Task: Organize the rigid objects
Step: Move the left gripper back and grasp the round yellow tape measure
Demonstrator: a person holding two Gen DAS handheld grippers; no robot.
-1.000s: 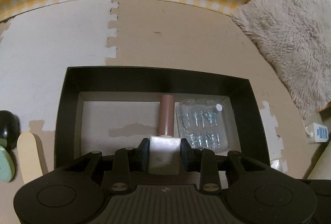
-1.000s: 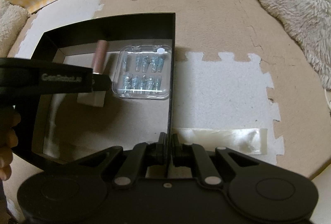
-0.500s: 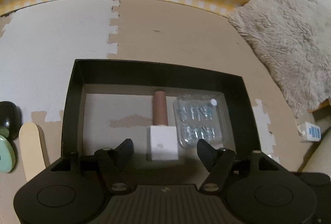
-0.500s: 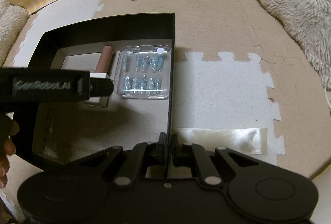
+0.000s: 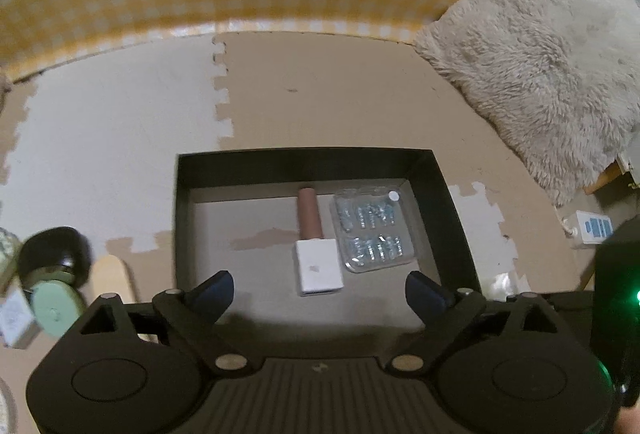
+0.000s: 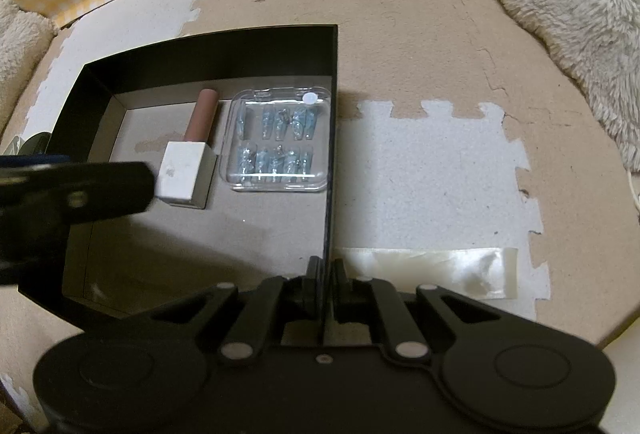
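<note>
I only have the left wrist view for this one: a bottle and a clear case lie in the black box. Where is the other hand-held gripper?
Observer: The right hand-held gripper is shut on the right wall of the black box, near its front corner.
Operator: Is anything else caught between its jaws?
Observer: No, only that thin wall stands between them.
Operator: I see a shiny scrap just outside that wall. What is it?
Observer: A strip of clear tape, lying flat on the foam mat and running from the wall away to the right.
</note>
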